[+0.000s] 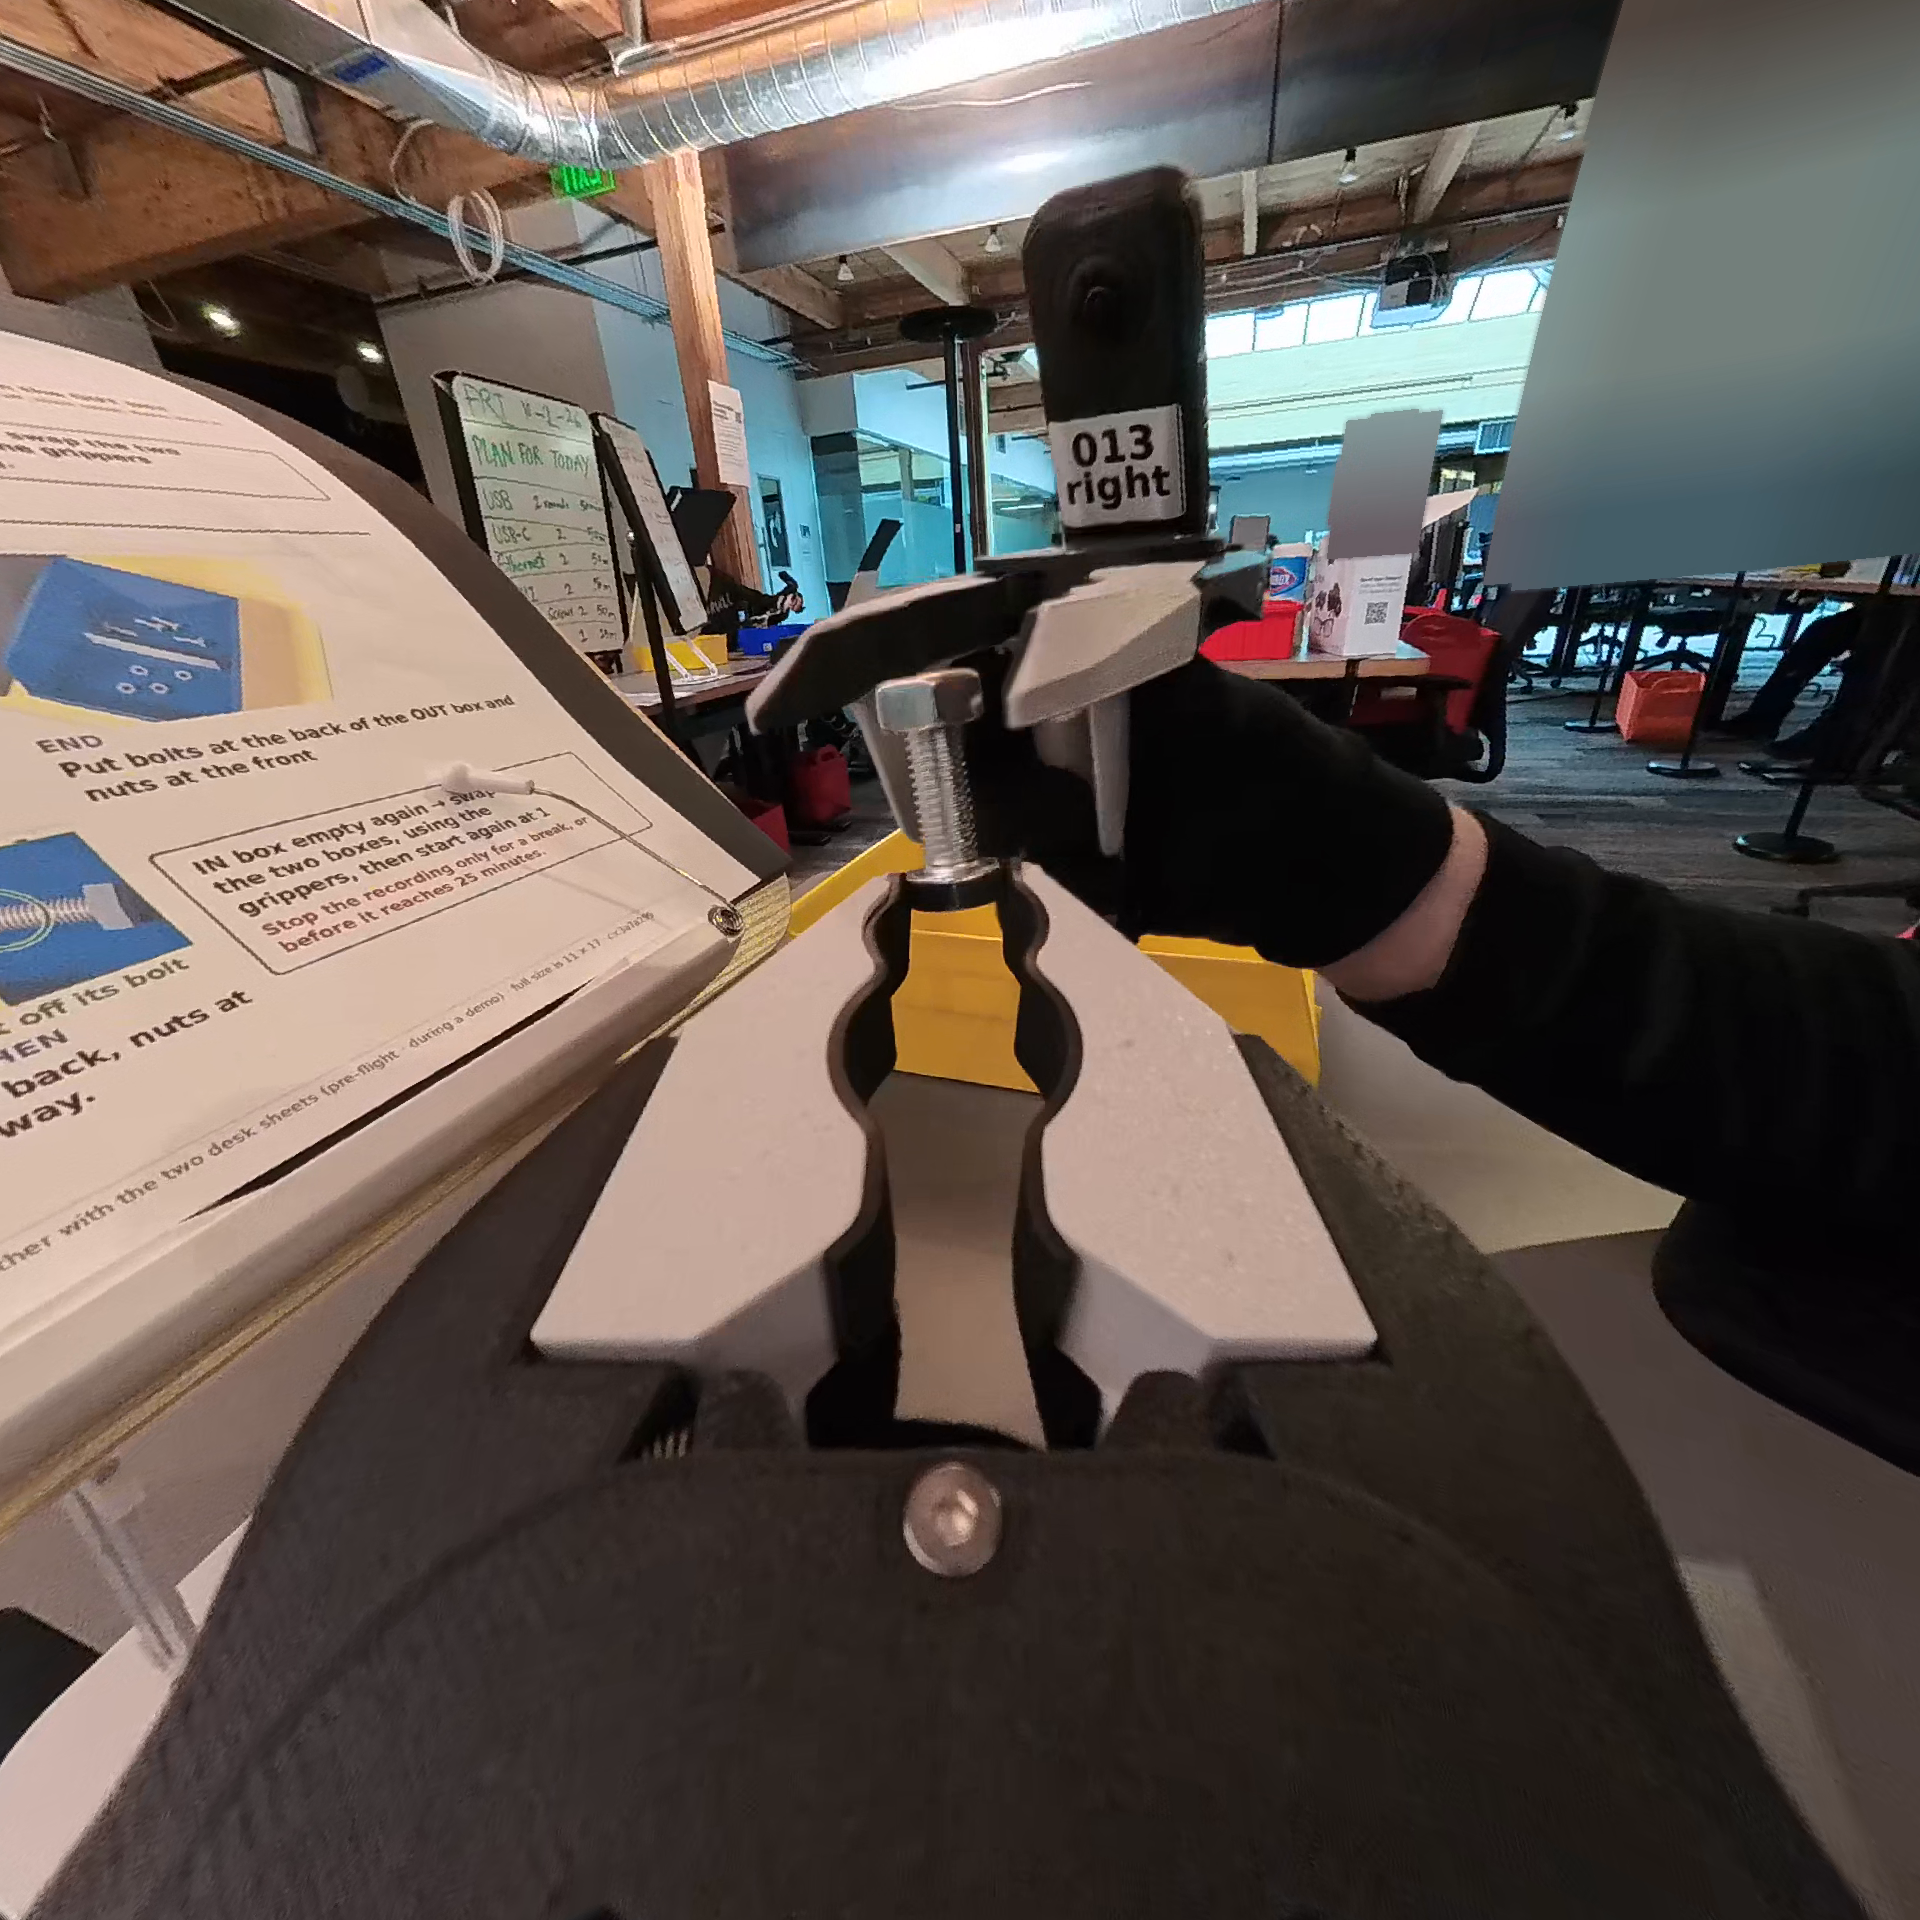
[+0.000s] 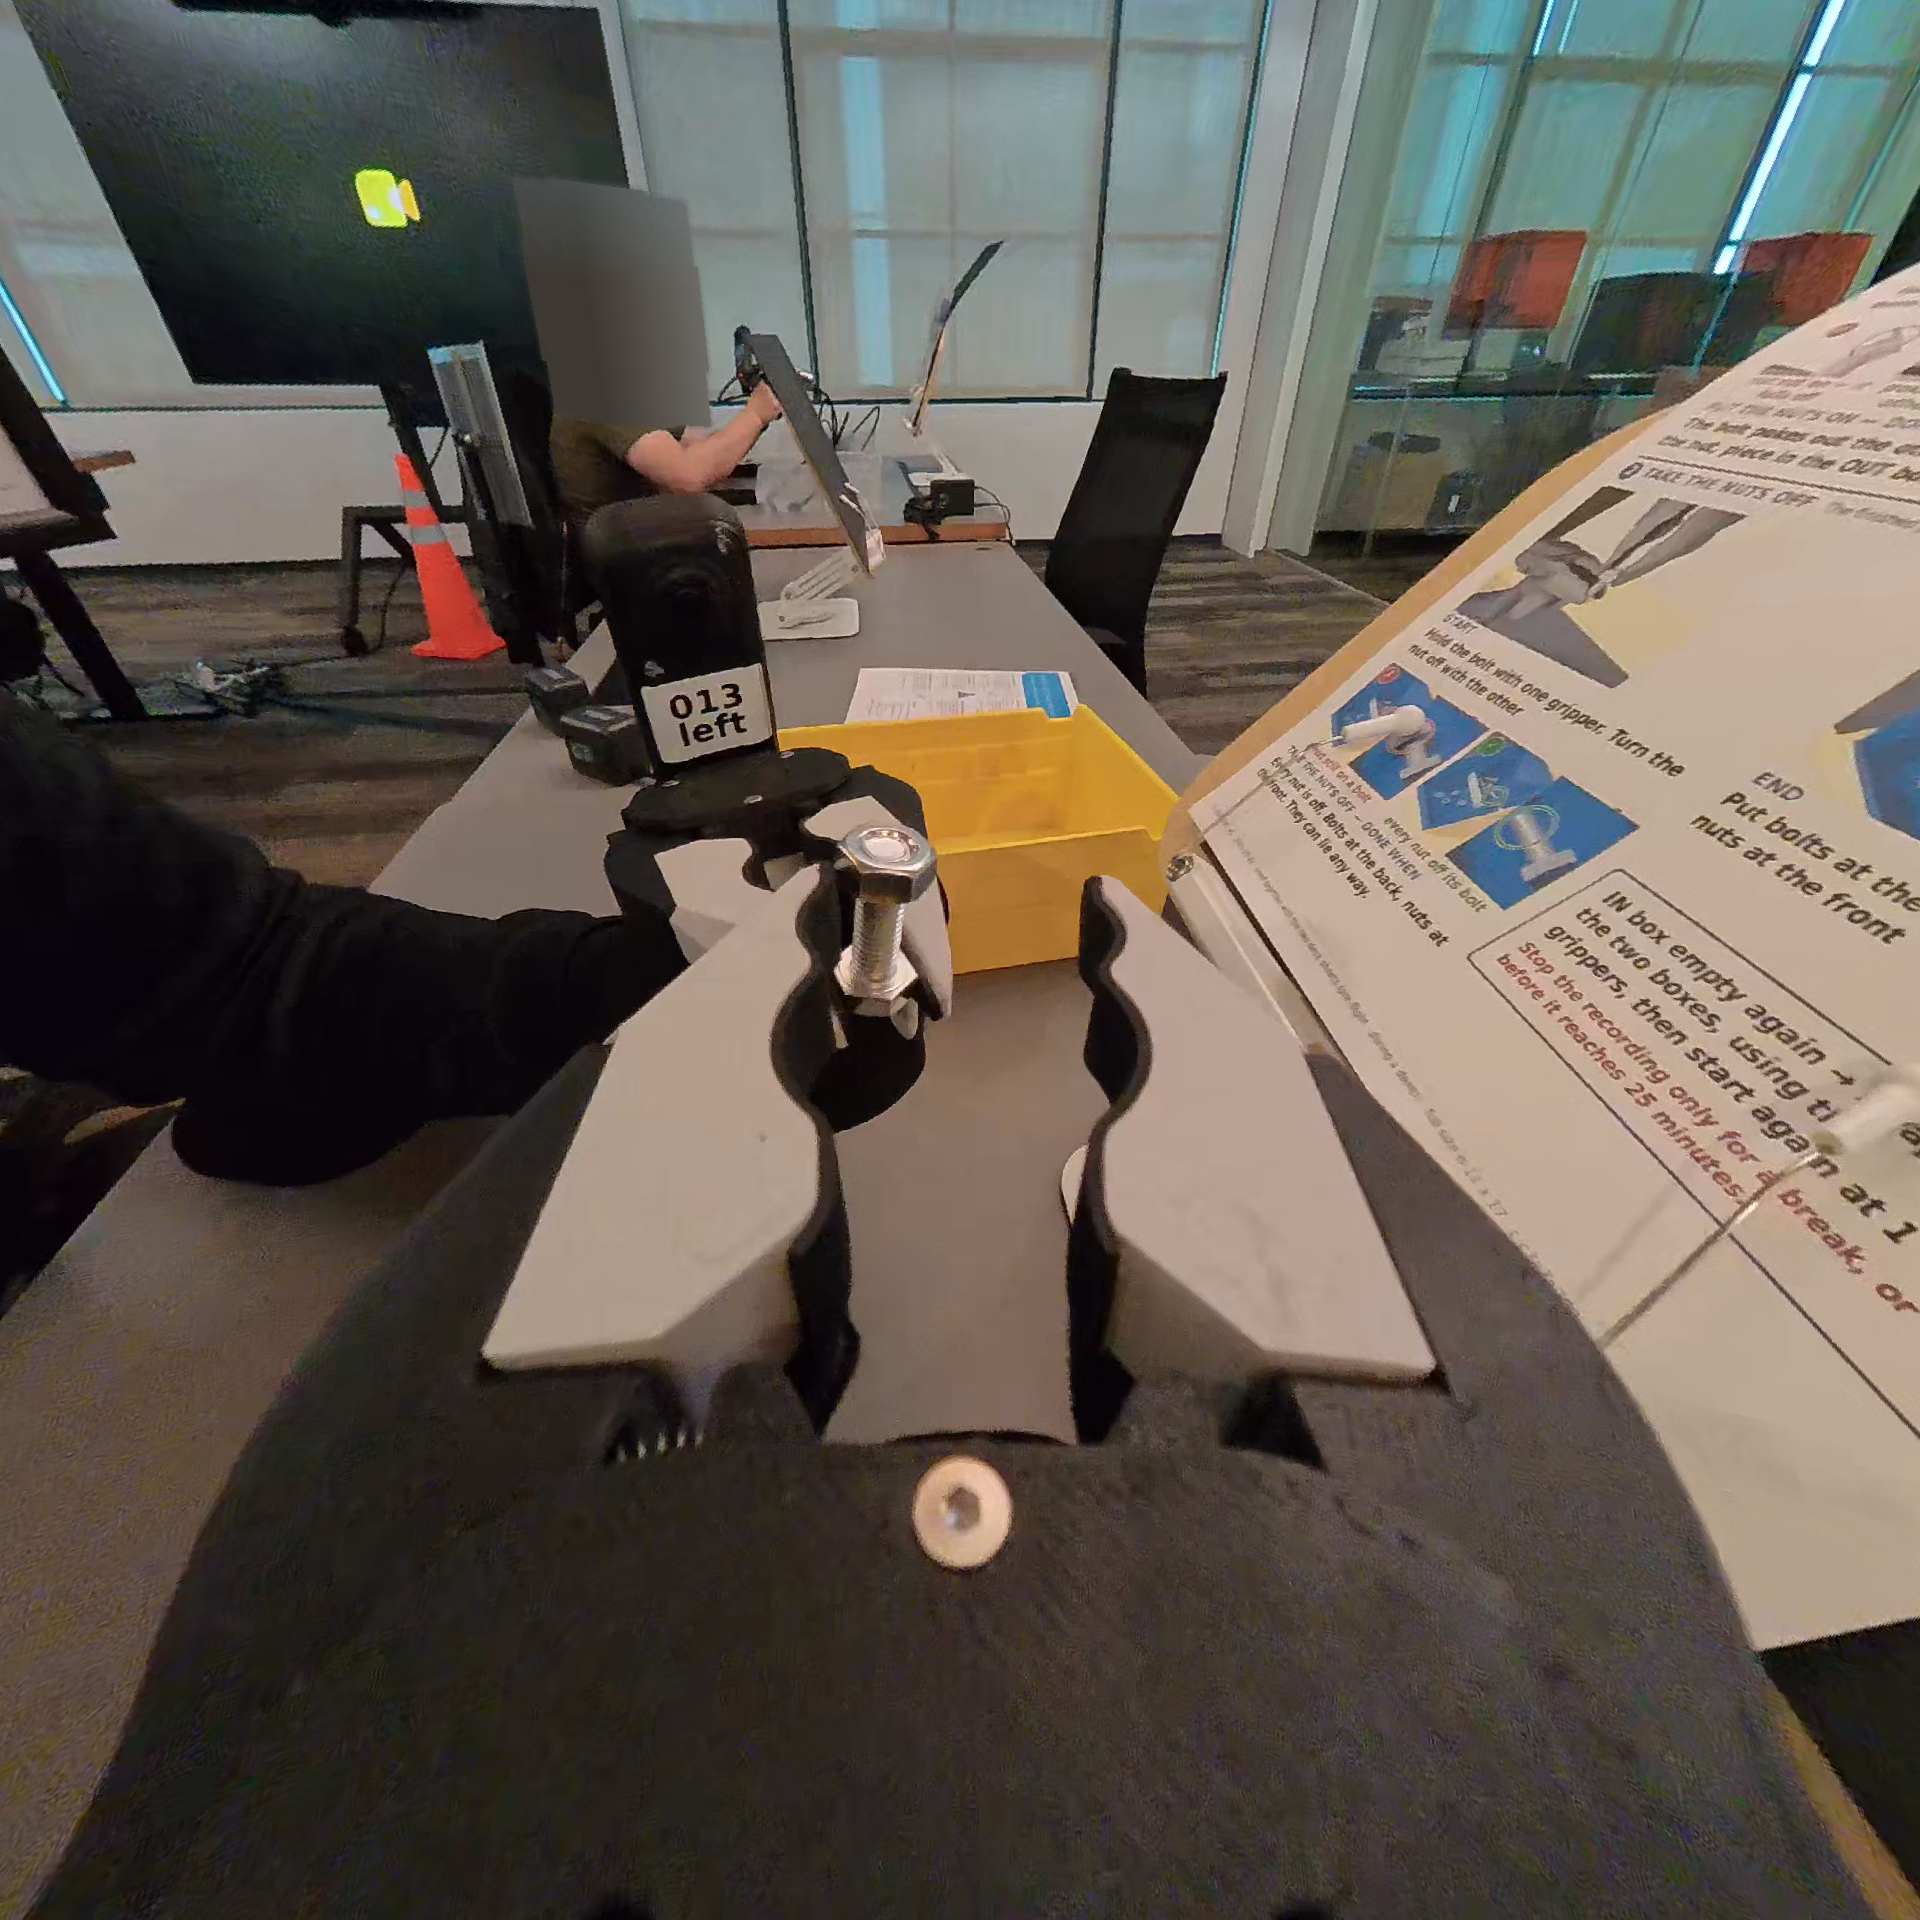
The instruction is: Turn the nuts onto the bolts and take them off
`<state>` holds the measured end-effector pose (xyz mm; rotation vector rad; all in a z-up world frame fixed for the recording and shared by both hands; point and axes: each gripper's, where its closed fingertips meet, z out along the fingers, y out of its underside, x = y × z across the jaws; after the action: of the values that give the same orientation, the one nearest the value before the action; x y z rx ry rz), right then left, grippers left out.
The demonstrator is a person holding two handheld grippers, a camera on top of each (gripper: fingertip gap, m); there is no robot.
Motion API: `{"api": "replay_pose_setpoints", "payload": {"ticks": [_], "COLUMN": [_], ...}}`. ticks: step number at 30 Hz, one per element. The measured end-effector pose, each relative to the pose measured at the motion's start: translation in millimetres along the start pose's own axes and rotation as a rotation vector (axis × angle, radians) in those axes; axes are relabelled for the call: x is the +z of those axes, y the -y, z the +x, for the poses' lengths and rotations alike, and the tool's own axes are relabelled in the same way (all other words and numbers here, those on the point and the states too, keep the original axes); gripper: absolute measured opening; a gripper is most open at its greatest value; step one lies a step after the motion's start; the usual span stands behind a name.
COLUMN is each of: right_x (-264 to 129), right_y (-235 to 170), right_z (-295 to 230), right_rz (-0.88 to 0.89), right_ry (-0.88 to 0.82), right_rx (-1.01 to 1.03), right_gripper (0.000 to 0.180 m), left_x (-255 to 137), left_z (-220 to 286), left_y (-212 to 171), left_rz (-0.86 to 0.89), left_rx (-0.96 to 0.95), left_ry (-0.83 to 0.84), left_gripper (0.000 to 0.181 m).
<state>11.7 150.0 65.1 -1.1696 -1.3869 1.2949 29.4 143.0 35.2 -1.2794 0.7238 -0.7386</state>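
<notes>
A silver bolt [image 1: 940, 800] stands upright, head up, with a nut [image 2: 876, 979] at the lower end of its thread. My left gripper [image 1: 951, 891] is shut on that nut and holds the bolt in the air above the table. My right gripper [image 2: 951, 914] is open. The bolt [image 2: 883, 914] stands between its fingers, close to the left finger [image 2: 727, 1039], and the right finger is well apart from it. In the left wrist view the right gripper's fingers [image 1: 1101, 644] are spread on either side of the bolt head. Black-gloved hands hold both grippers.
A yellow bin [image 2: 1039, 831] sits on the grey table [image 2: 935, 623] just behind the bolt; it also shows in the left wrist view [image 1: 966, 997]. A tilted instruction board [image 1: 312, 831] stands close beside the grippers [image 2: 1610, 935]. A person sits at a far desk. Left and right tips are no more than a few centimetres apart.
</notes>
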Motion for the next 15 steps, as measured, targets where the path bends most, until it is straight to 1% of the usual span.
{"api": "replay_pose_setpoints", "payload": {"ticks": [1, 5, 8, 11, 15], "right_x": [-1, -14, -13, -4, -3], "right_y": [0, -1, 7, 7, 5], "right_z": [3, 19, 9, -1, 3], "right_rz": [0.003, 0.016, 0.037, 0.018, 0.017], "right_ry": [-0.008, -0.074, -0.033, -0.003, -0.018], "right_rx": [0.012, 0.046, 0.026, -0.002, 0.009], "right_gripper": [0.045, 0.038, 0.042, 0.043, 0.043], "left_x": [0, -3, -3, -1, -1], "left_z": [1, -3, -3, -2, 0], "left_y": [1, 4, 3, 1, 2], "left_rz": [0.002, 0.017, 0.015, 0.01, 0.009], "left_rx": [0.002, -0.004, -0.004, -0.006, -0.002], "left_ry": [-0.001, 0.008, 0.008, 0.005, 0.002], "left_gripper": [0.016, 0.016, 0.016, 0.016, 0.016]}}
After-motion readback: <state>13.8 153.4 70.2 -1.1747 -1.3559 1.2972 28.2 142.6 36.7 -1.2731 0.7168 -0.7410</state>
